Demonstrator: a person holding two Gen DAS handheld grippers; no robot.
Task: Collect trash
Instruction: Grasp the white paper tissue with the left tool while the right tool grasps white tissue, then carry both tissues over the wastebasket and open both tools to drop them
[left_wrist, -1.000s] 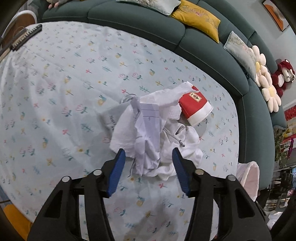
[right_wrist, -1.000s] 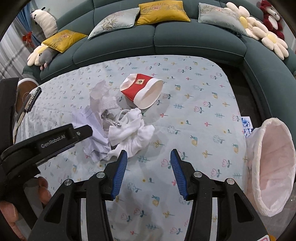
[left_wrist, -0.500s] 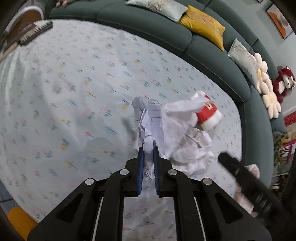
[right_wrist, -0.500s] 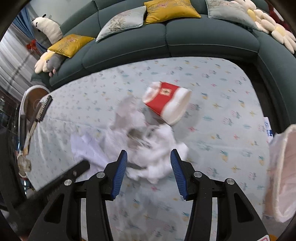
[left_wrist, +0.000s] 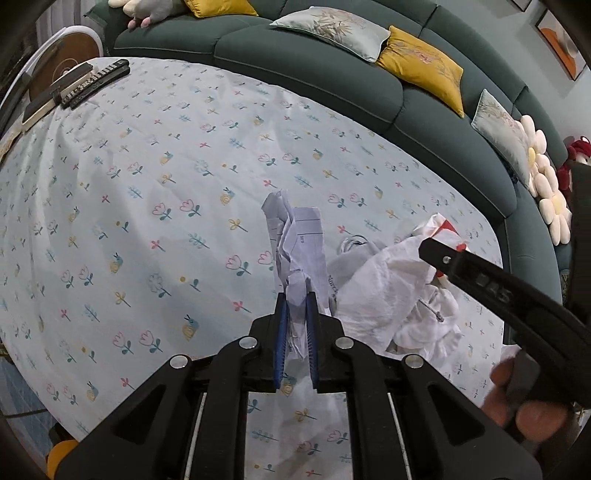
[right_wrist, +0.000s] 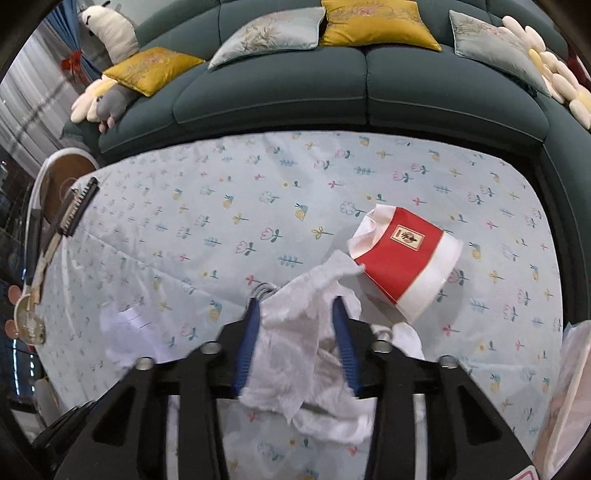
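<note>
On the floral tablecloth (left_wrist: 147, 192), the left hand-held gripper (left_wrist: 295, 306) pinches crumpled paper (left_wrist: 299, 243) upright.

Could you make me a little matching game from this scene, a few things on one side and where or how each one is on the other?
Things:
1. crumpled lined paper sheet
2. white crumpled tissue
3. red and white paper cup
4. mustard yellow cushion

States:
A. on its side on the flowered tablecloth
B. pinched in the shut left gripper
C. propped on the dark green sofa
D. between the closing jaws of the right gripper

Pairs: 1-B, 2-D, 3-A, 4-C
</note>
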